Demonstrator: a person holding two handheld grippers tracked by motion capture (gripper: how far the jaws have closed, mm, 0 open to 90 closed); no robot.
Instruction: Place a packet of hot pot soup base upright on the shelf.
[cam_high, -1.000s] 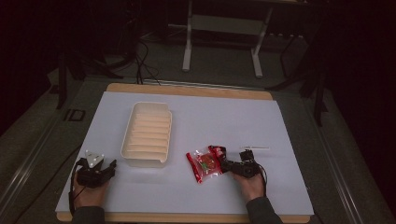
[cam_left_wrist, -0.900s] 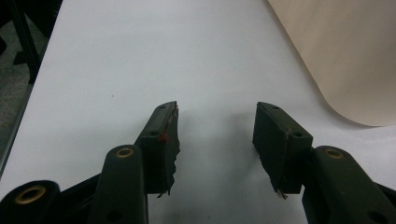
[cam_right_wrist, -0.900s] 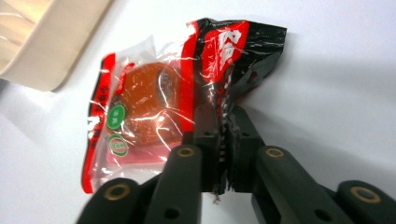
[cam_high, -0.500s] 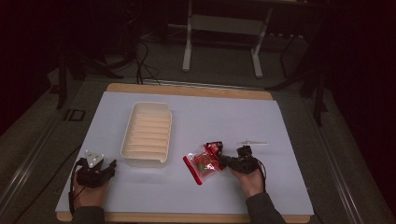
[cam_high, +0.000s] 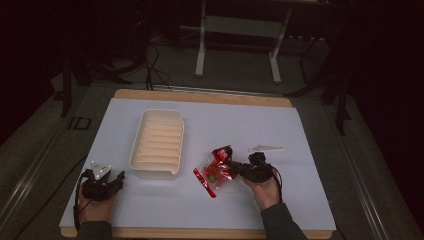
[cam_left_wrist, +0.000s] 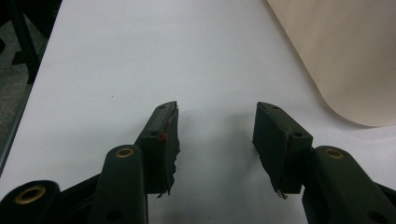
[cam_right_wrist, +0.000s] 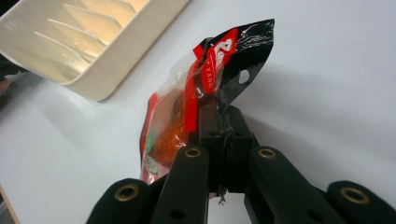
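Observation:
A red and black snack packet (cam_high: 214, 171) with clear plastic windows hangs at a tilt over the white mat, right of the tray. My right gripper (cam_high: 234, 167) is shut on its edge, and the two jaws meet on the film (cam_right_wrist: 223, 116). The packet (cam_right_wrist: 210, 74) rises above the jaws, and its lower end is close to or on the mat. At the mat's near left corner my left gripper (cam_high: 114, 180) rests open with nothing between its fingers (cam_left_wrist: 215, 126).
A cream ribbed tray (cam_high: 152, 174) lies lengthwise left of centre; its wall (cam_right_wrist: 107, 79) is close to the packet and its rounded corner (cam_left_wrist: 345, 56) lies ahead of the left gripper. A small white strip (cam_high: 265, 148) lies beyond the right hand. Dark floor and a metal stand surround the table.
The right gripper has risen a little with the packet in it, so the packet now hangs tilted instead of lying flat. The left gripper has kept still.

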